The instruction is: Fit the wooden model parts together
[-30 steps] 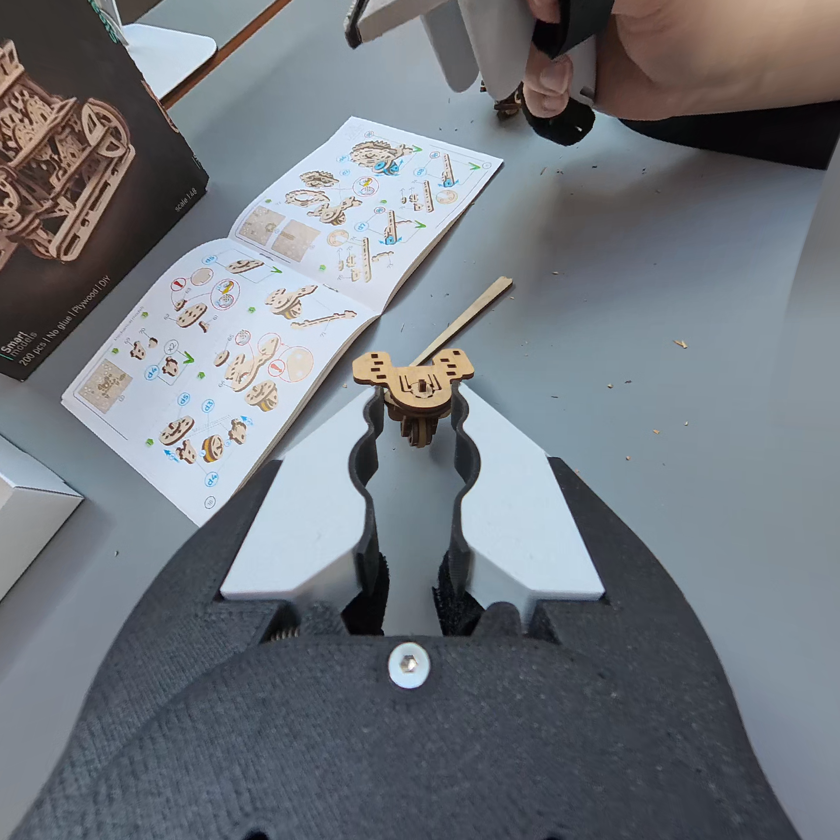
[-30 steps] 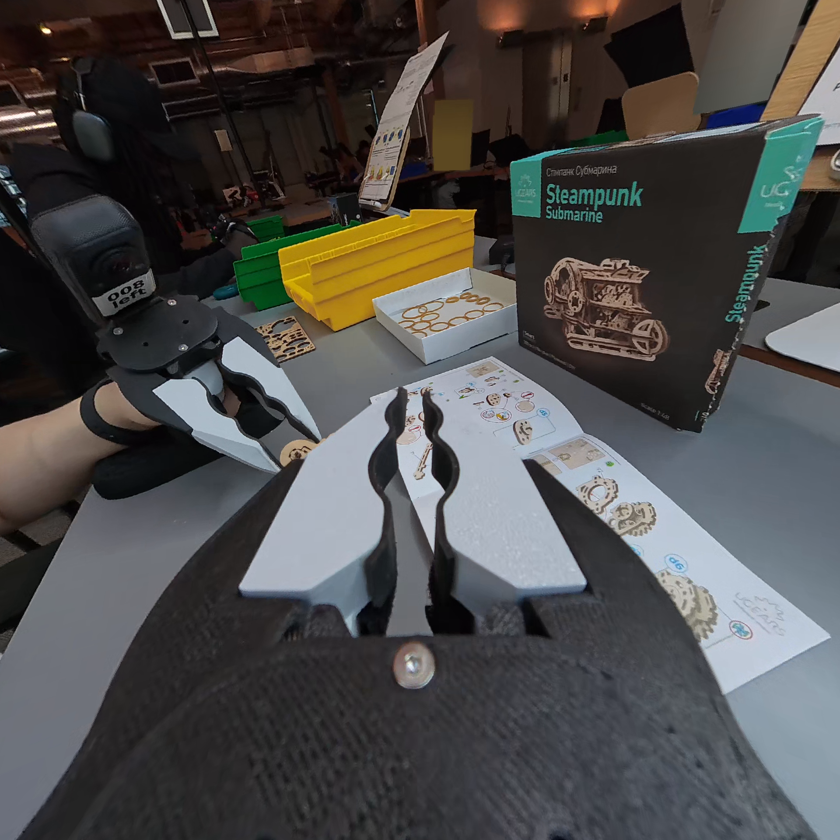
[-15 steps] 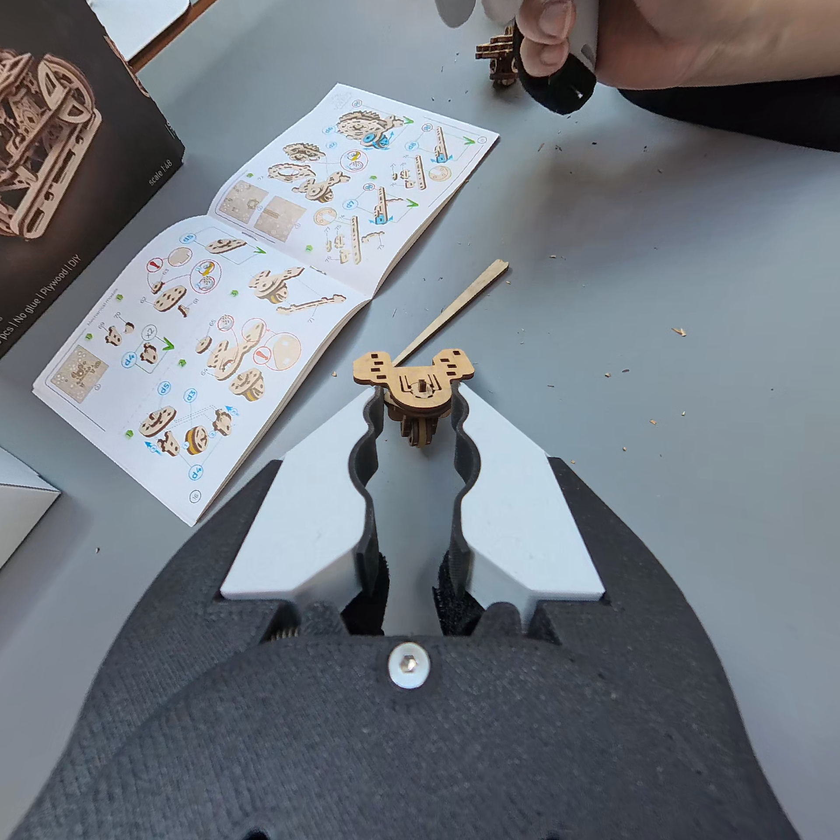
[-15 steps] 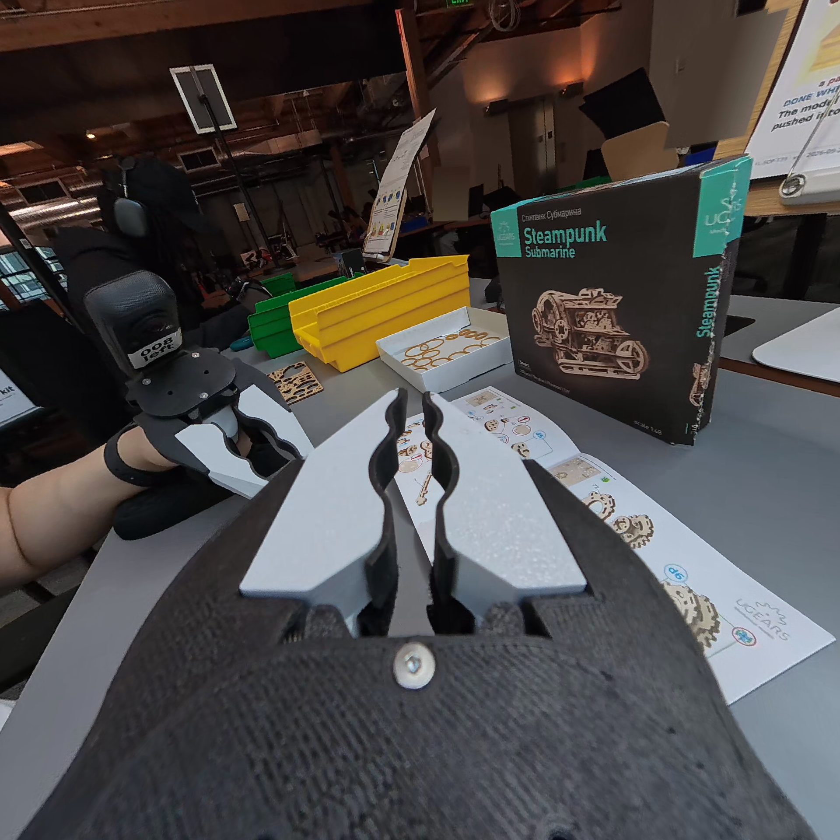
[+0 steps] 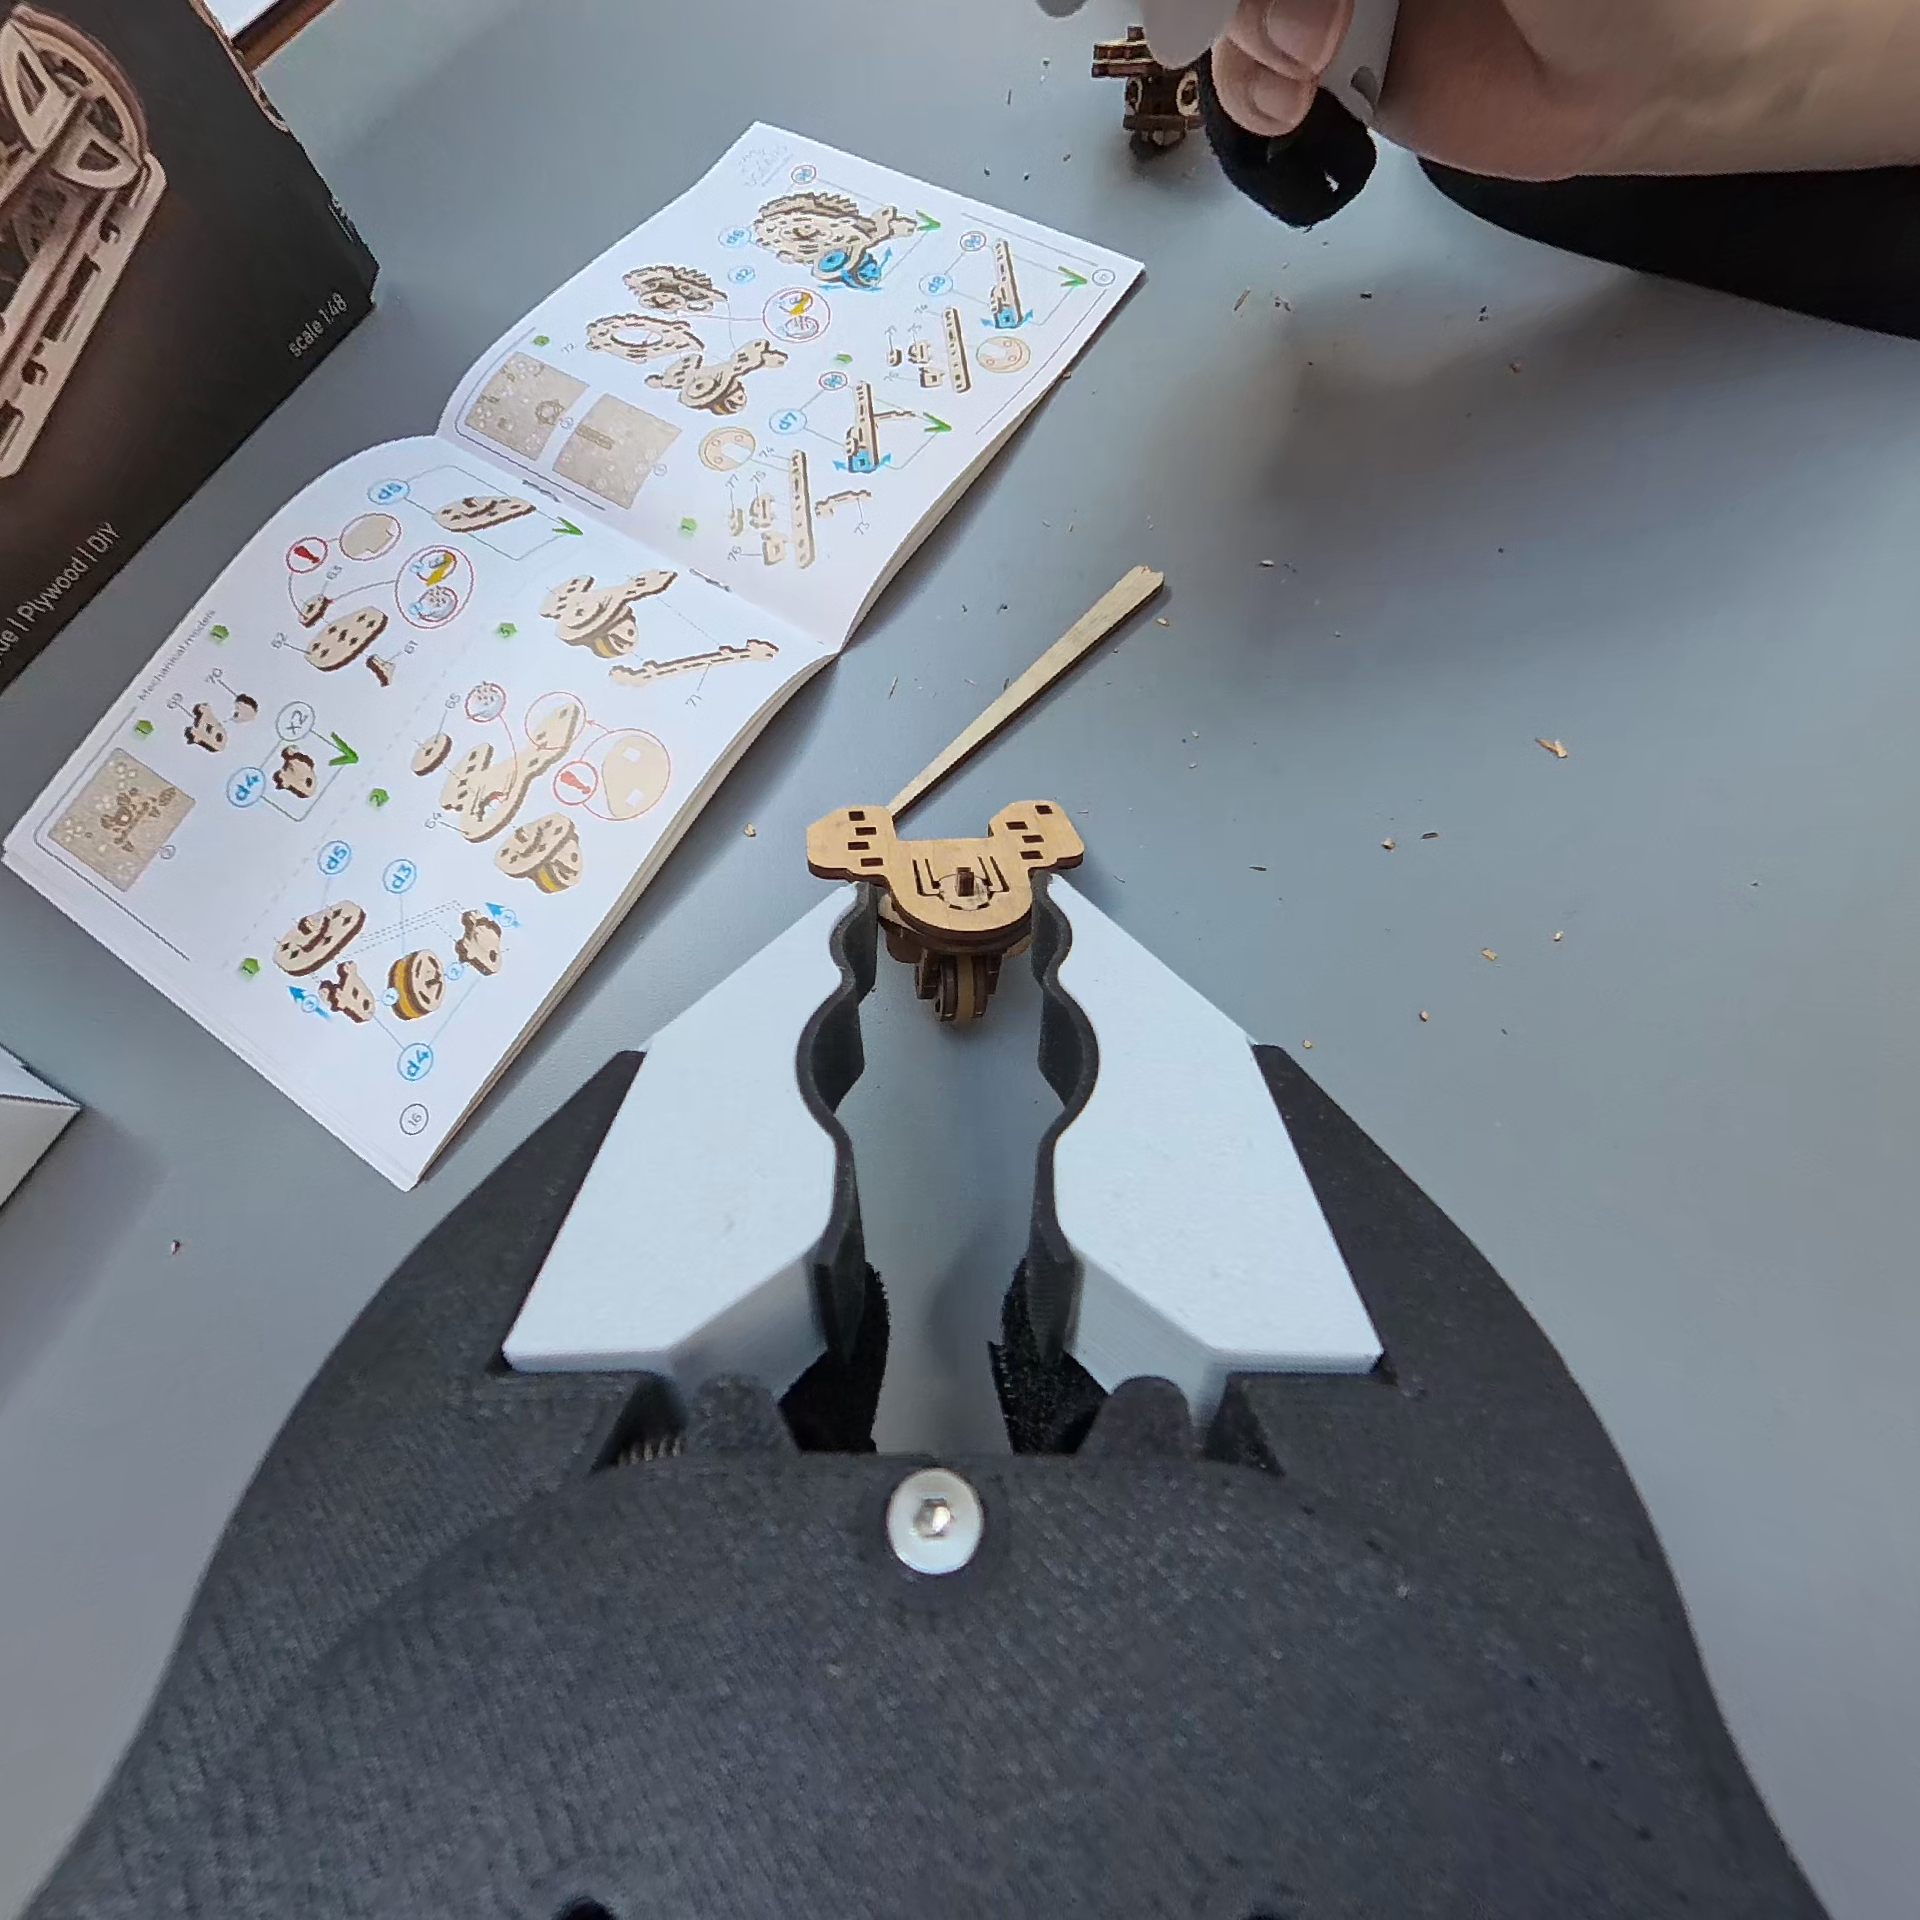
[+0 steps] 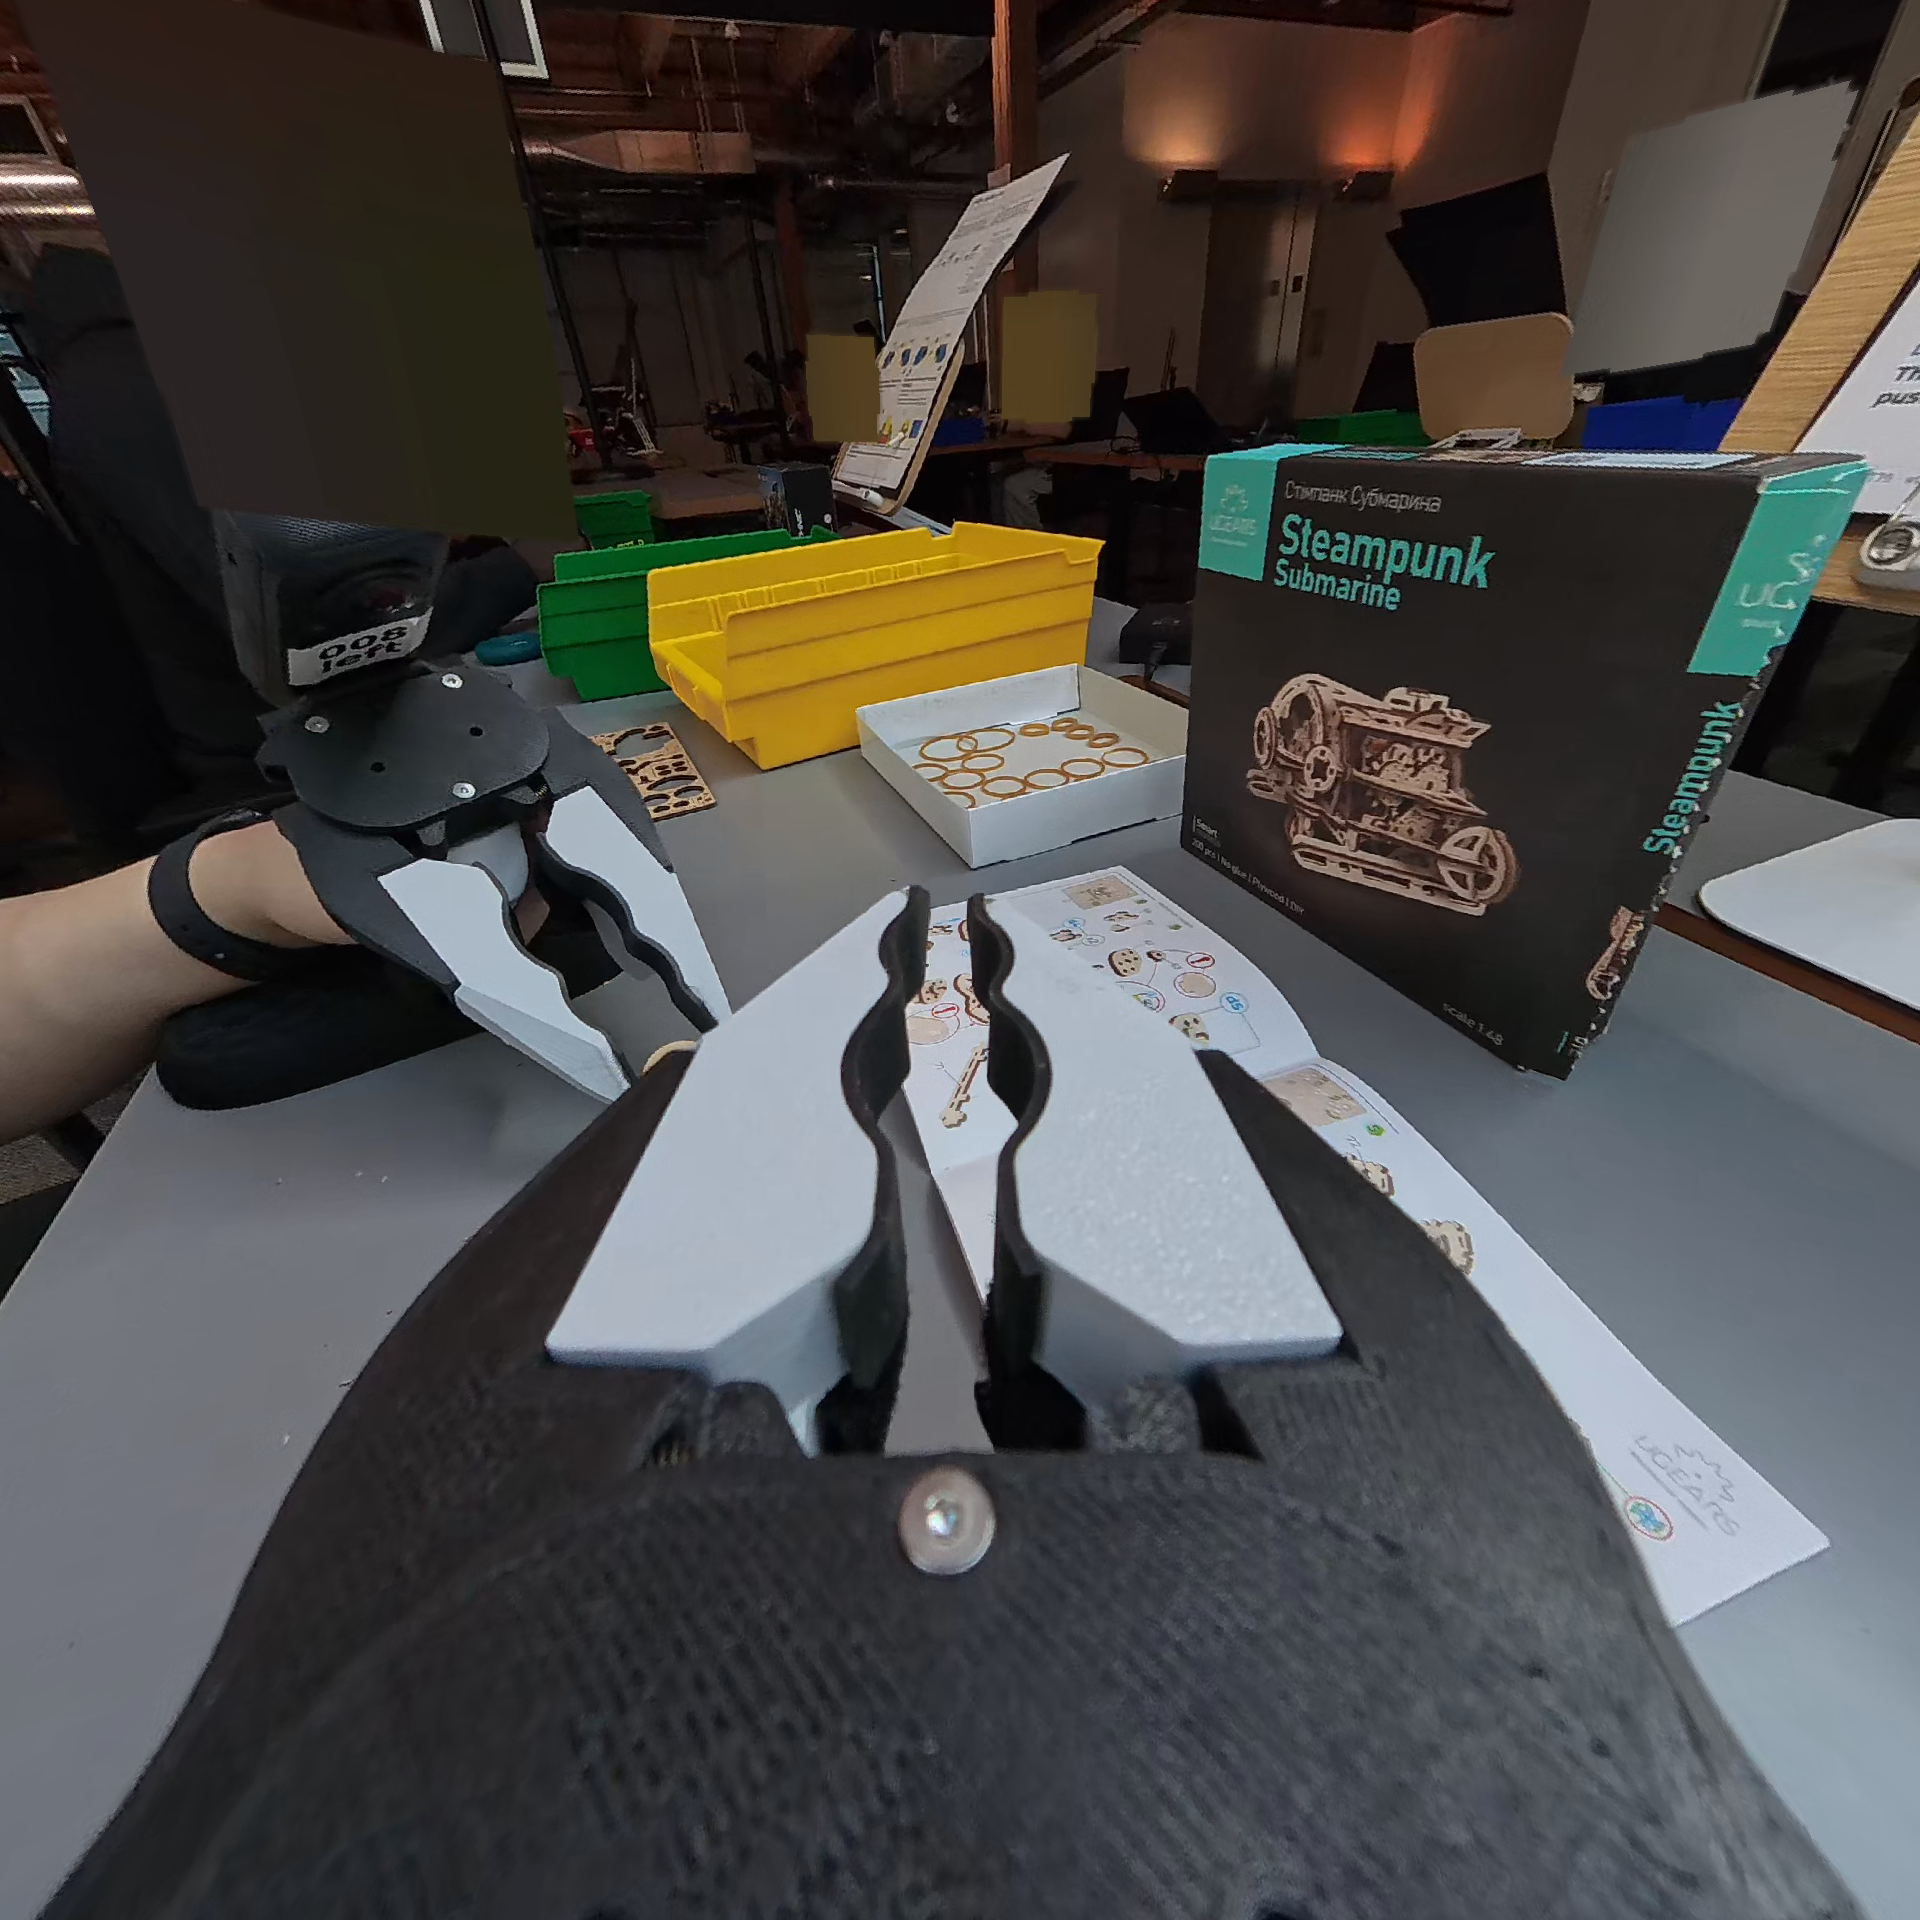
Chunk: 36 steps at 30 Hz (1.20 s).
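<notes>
My left gripper (image 5: 948,904) is shut on a small wooden assembly (image 5: 940,857), a flat plate with two ear-like lobes and a stacked stub under it, held just above the grey table (image 5: 1455,1039). It also shows at the left of the right wrist view (image 6: 665,1039). My right gripper (image 6: 945,904) is empty, its jaws shut to a narrow slit, above the open instruction booklet (image 6: 1195,1039). A thin wooden stick (image 5: 1029,691) lies on the table beyond the held assembly. A second small wooden assembly (image 5: 1153,88) sits at the far edge by the hand (image 5: 1507,73) holding the right gripper.
The booklet (image 5: 582,582) lies left of the left gripper. A dark kit box (image 6: 1455,727) stands behind it. A white tray of wooden rings (image 6: 1029,769), a yellow bin (image 6: 873,644), a green bin (image 6: 623,613) and a punched wooden sheet (image 6: 655,774) sit farther back. Wood crumbs dot the table.
The hand with the right gripper has drawn back toward the top edge of the left wrist view. The left gripper keeps its hold on the wooden assembly and has shifted slightly over the table.
</notes>
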Available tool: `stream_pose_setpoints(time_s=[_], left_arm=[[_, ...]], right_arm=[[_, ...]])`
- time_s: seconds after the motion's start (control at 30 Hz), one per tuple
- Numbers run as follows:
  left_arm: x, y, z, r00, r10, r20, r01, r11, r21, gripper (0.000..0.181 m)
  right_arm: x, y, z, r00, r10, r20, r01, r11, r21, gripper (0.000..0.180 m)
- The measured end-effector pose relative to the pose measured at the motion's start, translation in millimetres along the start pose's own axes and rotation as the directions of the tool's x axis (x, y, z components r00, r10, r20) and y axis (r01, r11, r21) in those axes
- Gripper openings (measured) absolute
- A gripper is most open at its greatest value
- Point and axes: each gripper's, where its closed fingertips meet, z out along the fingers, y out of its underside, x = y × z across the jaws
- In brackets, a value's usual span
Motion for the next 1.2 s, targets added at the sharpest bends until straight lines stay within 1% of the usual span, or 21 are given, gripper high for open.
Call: stream_pose_setpoints(time_s=[0.6, 0.83, 1.2], left_arm=[[-0.4, 0.0, 0.2, 1.0, -0.003, 0.002, 0.003, 1.0, 0.003, 0.028], [-0.1, -0.7, -0.5, 1.0, 0.002, 0.002, -0.002, 1.0, 0.008, 0.034], [-1.7, -0.6, -0.5, 1.0, 0.0, 0.013, 0.0, 1.0, 0.007, 0.031]], right_arm=[[-0.2, 2.4, 1.3, 1.0, 0.017, 0.011, -0.017, 1.0, -0.008, 0.007], [-1.1, 3.6, 2.0, 1.0, 0.02, 0.016, -0.02, 1.0, -0.014, 0.008], [-1.5, 3.4, 1.9, 1.0, 0.023, 0.018, -0.023, 1.0, -0.014, 0.009]])
